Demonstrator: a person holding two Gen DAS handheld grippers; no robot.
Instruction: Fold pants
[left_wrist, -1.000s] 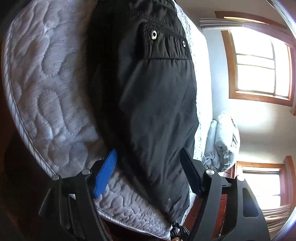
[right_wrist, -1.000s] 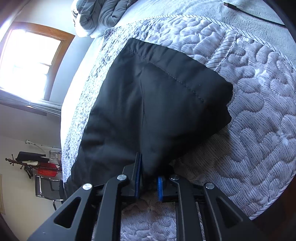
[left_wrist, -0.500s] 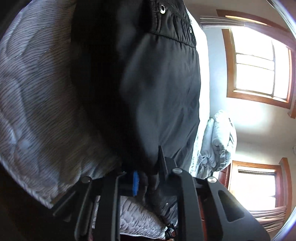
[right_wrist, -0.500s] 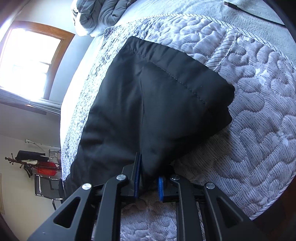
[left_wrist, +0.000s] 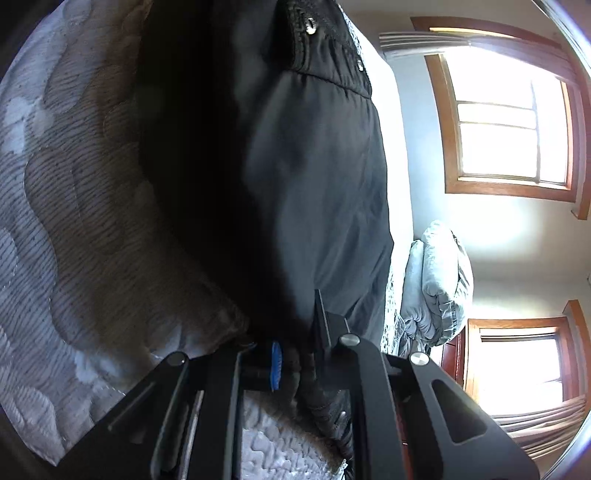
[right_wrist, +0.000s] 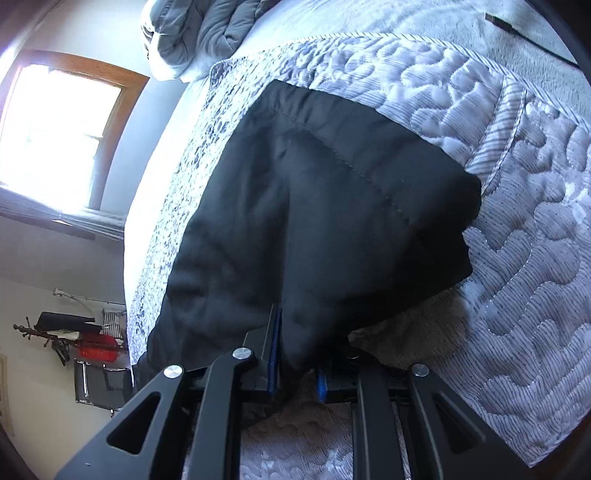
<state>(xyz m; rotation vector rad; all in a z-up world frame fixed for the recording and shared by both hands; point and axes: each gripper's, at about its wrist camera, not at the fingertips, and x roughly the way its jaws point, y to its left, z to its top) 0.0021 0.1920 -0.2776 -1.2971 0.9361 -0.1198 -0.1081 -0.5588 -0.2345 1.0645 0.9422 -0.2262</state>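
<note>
Both the left gripper (left_wrist: 295, 363) and right gripper (right_wrist: 295, 373) are clamped on black pants (right_wrist: 314, 229) over a quilted grey bedspread (right_wrist: 535, 258) near bright wooden-framed windows (left_wrist: 509, 122).

Left gripper (left_wrist: 295, 363) pinched tight on a bunched edge of the black pants (left_wrist: 295, 184), blue pad visible on one finger, fabric gathered between the jaws. Pants lifted near the gripper, casting a shadow on the quilted gray bedspread (left_wrist: 66, 221). Waistband with metal eyelets (left_wrist: 311, 26) lies toward the far end of the bed. Folded gray blanket (left_wrist: 436, 284) sits at the bed's right edge. Two wood-framed windows (left_wrist: 509, 122) beyond, bright.
</note>
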